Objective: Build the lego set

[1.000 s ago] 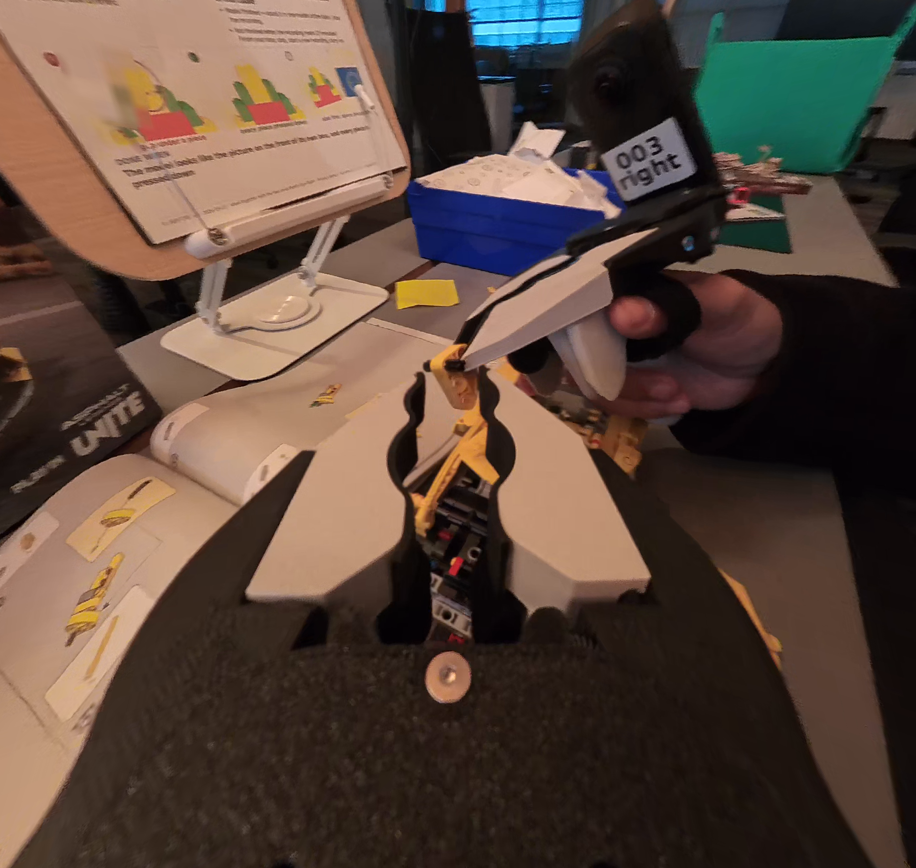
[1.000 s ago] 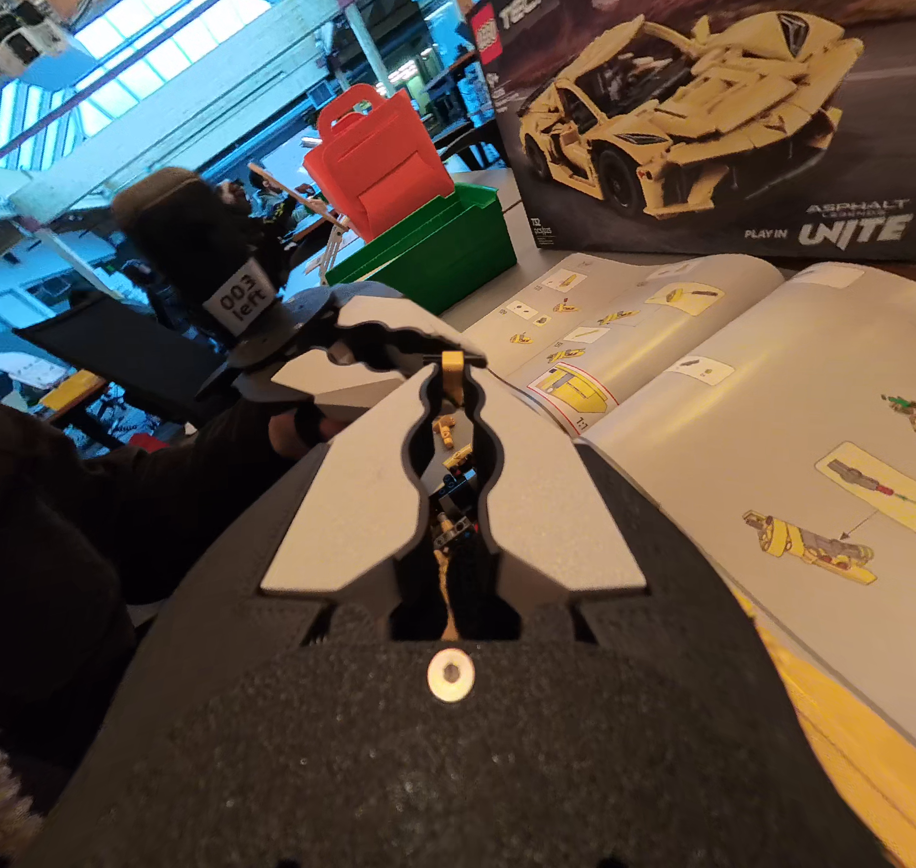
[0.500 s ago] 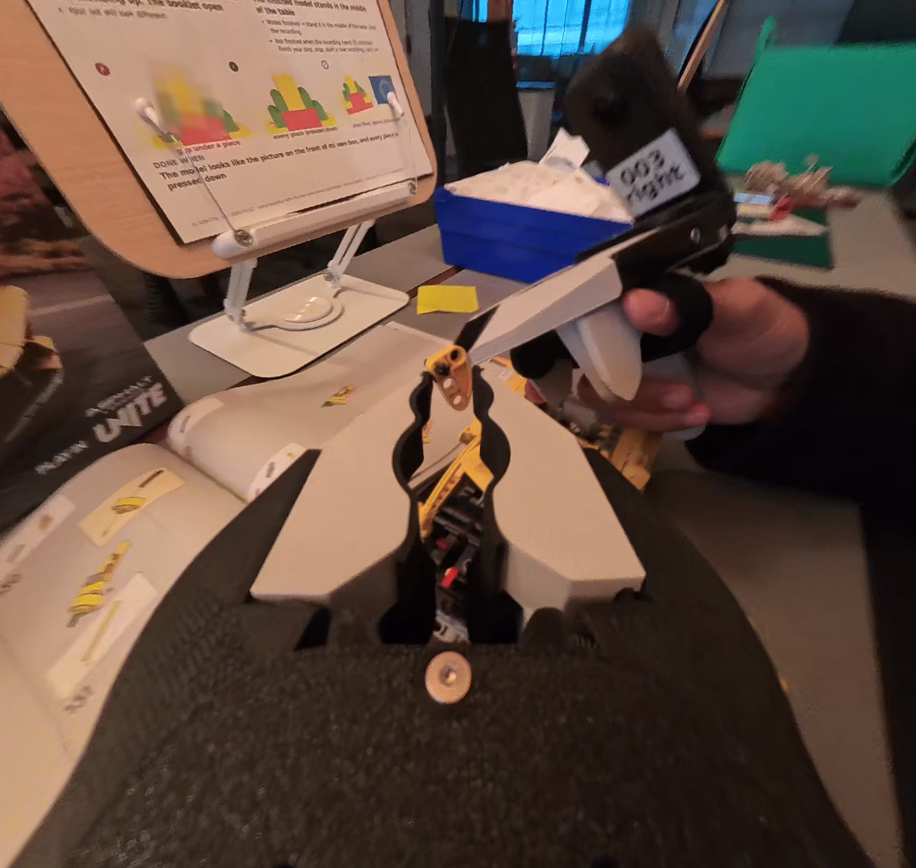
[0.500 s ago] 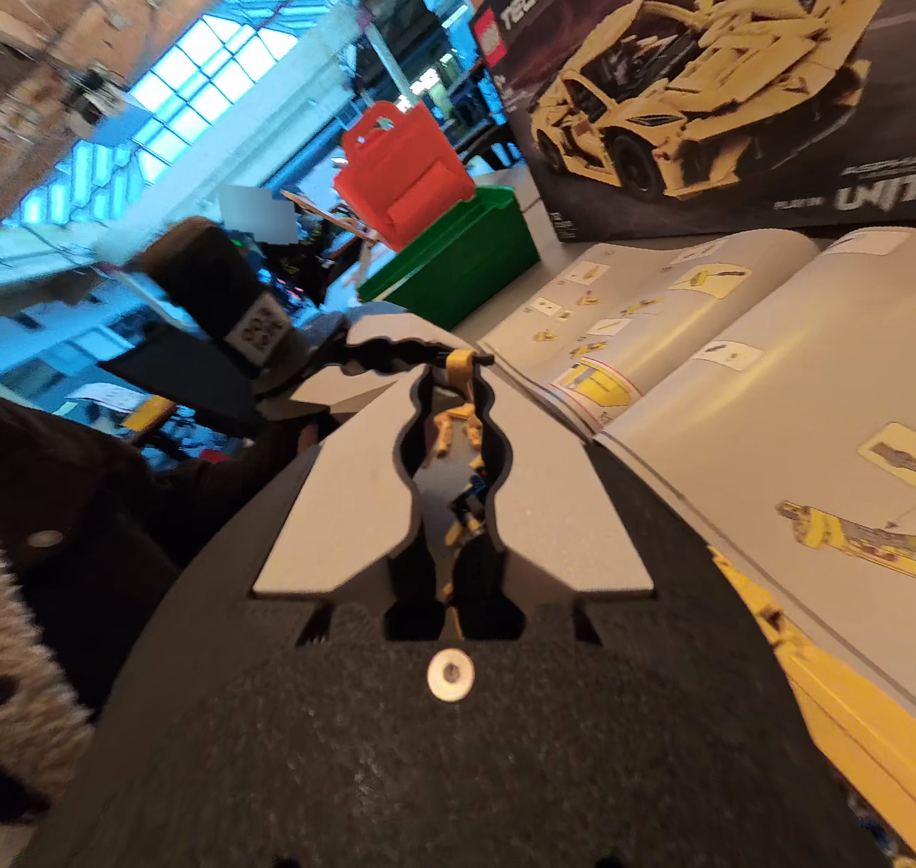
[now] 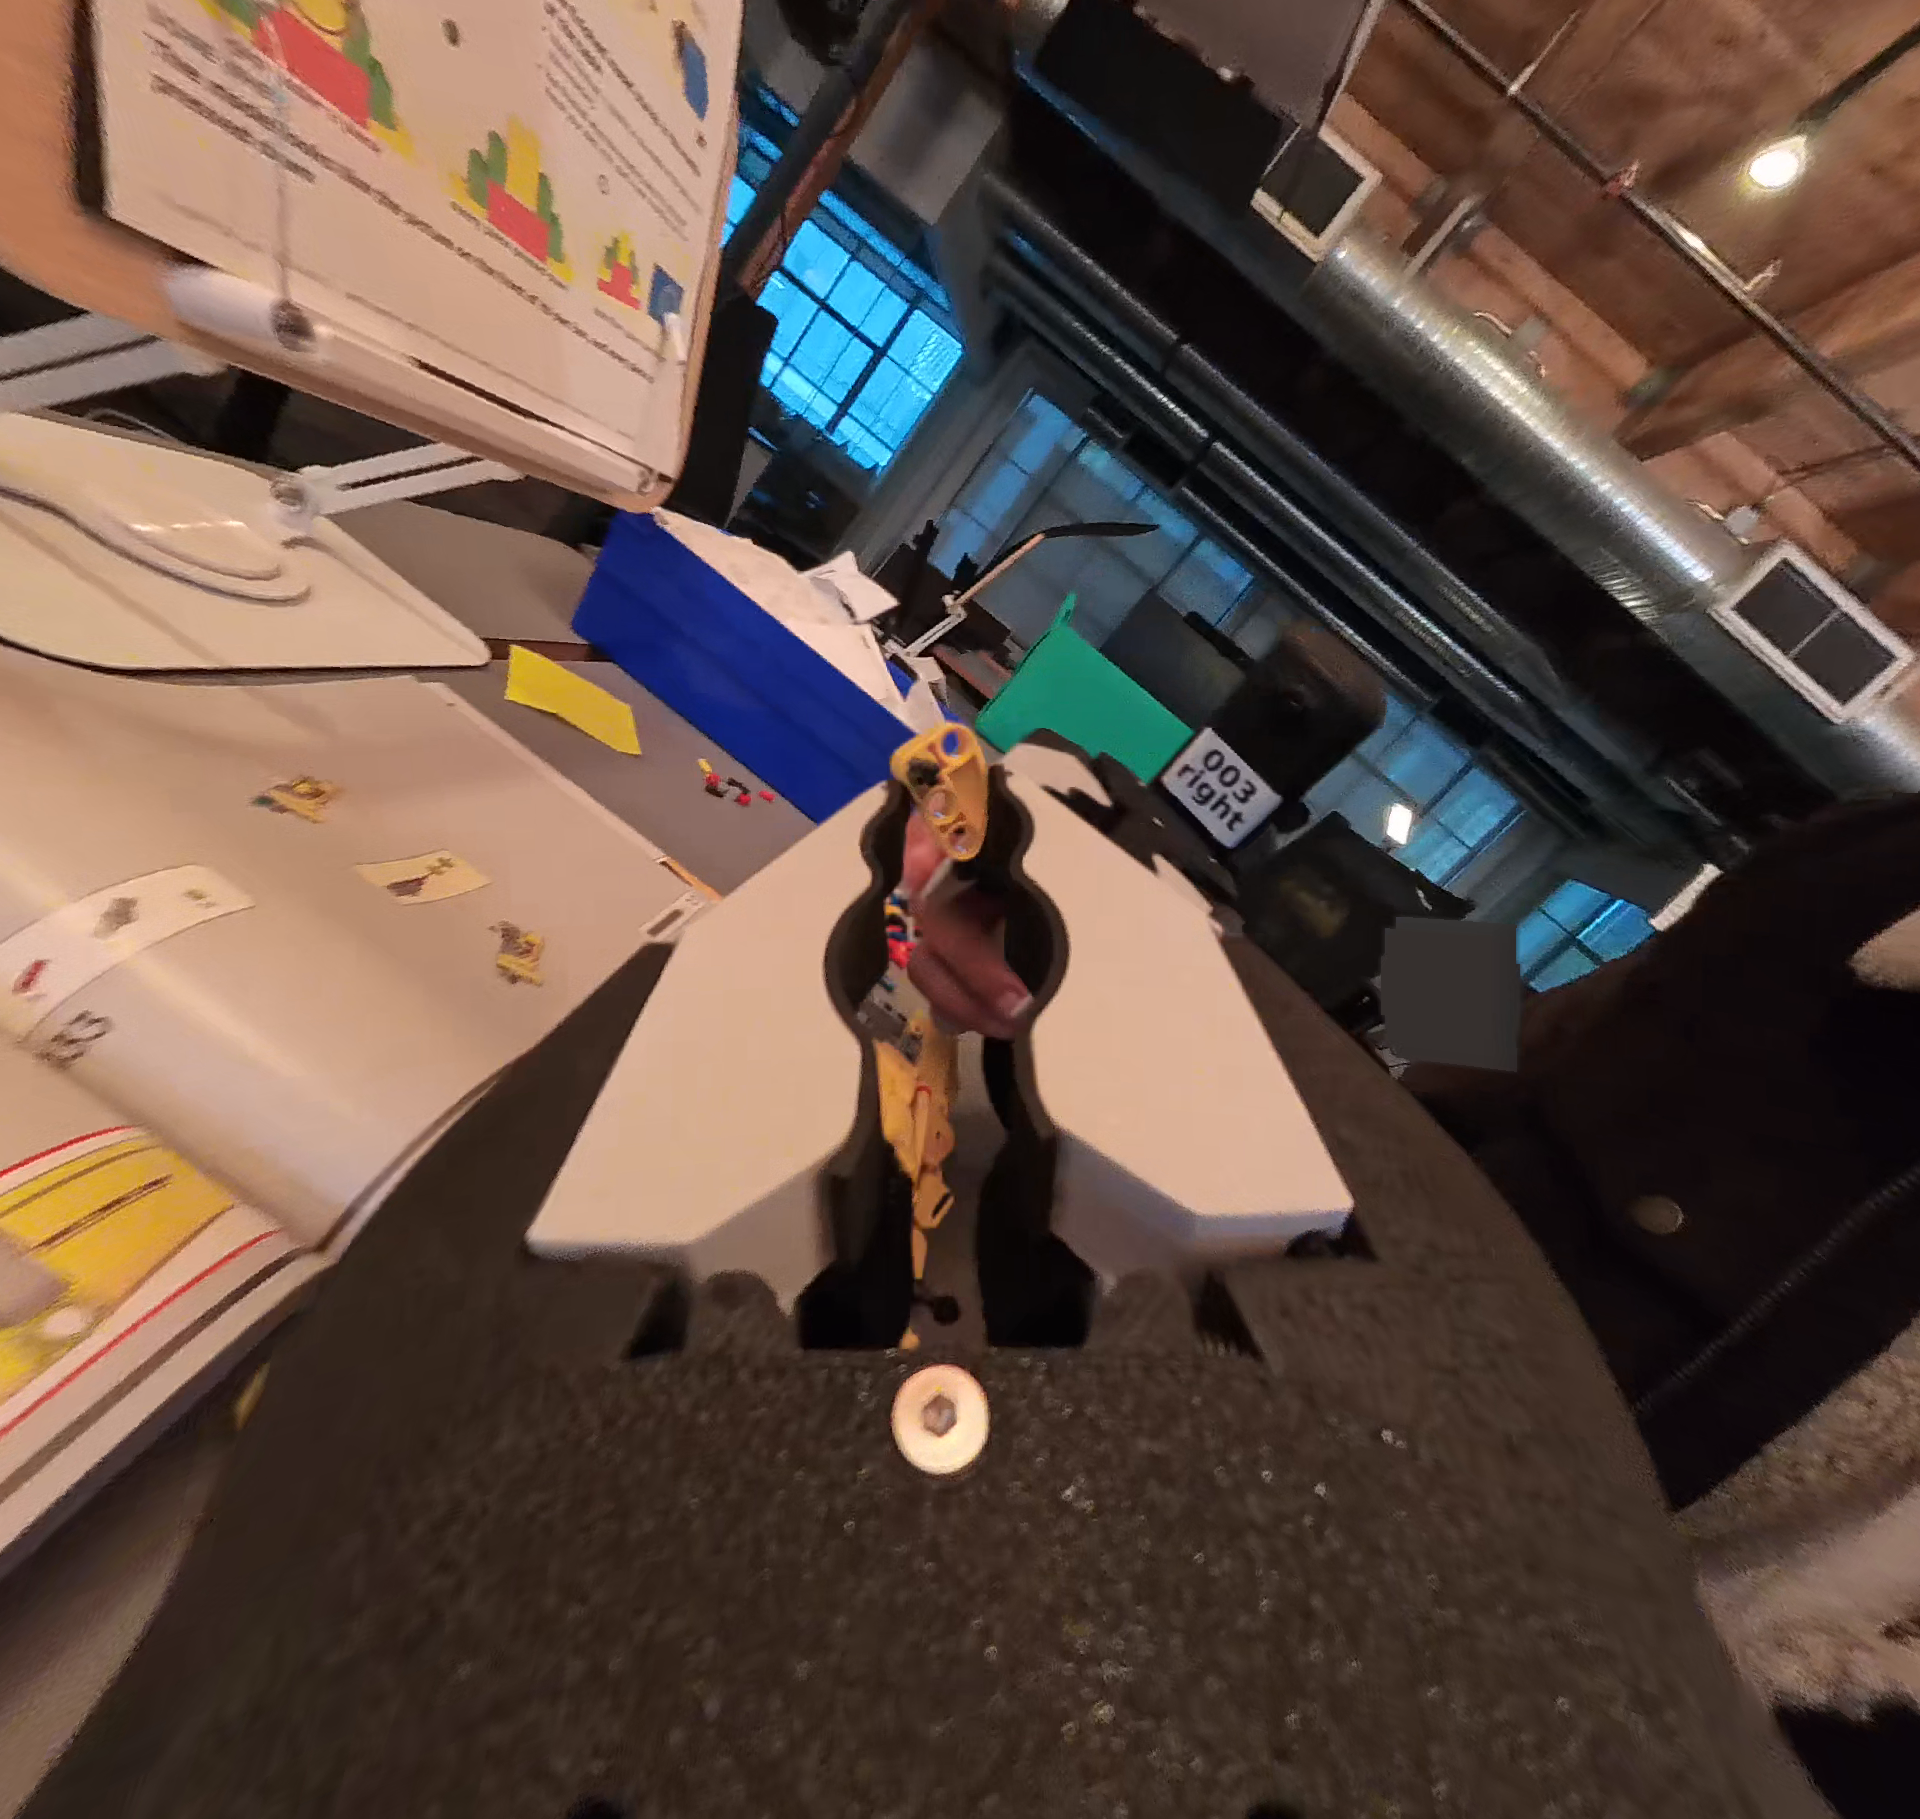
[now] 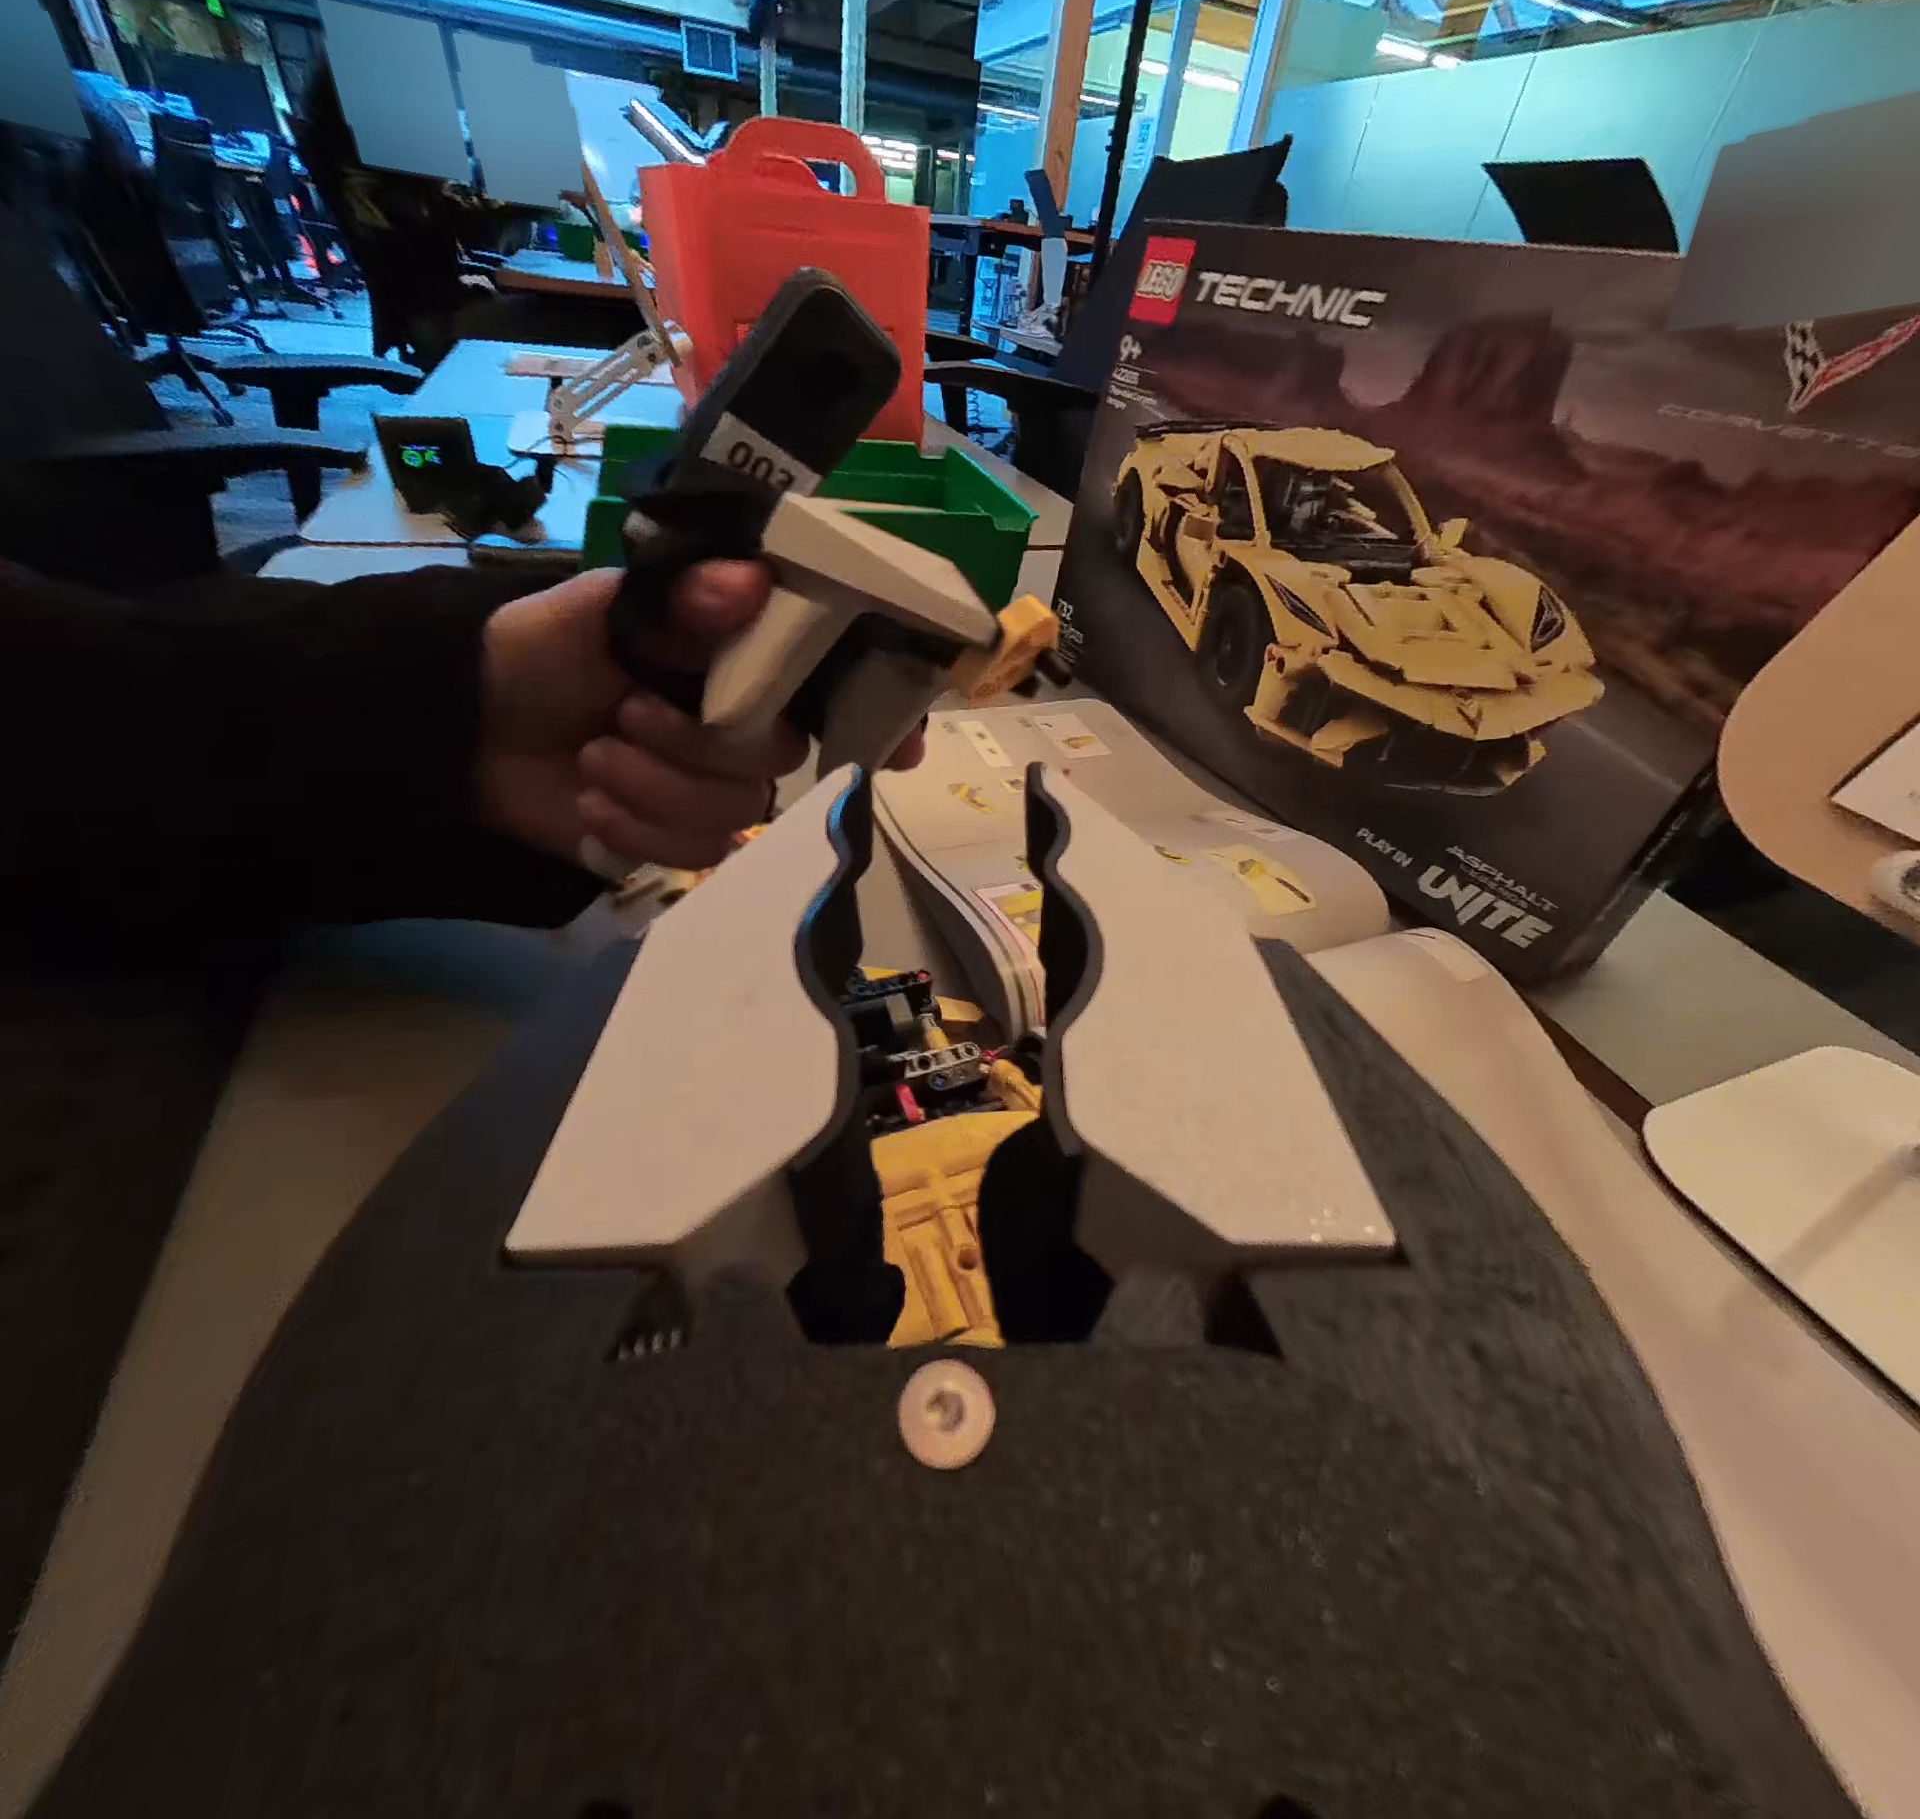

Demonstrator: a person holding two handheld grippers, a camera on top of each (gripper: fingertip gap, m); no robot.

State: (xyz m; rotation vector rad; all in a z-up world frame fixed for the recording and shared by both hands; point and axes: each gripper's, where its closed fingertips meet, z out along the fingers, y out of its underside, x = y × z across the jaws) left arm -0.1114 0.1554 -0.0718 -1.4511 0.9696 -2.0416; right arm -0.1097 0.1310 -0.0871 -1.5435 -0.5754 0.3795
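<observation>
Item: yellow Technic piece [image 5: 940, 795], clamped at left gripper [image 5: 943, 803] tips, raised above bench [image 6: 343, 1063]. Right gripper [image 6: 943, 793]: parted, empty, over yellow car assembly [image 6: 940, 1125]. Step: fitting piece. Next: lower and align it onto assembly.

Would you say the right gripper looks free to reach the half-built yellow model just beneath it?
Probably yes: the right gripper is open and empty, with the half-built yellow model directly below between its fingers.
</observation>
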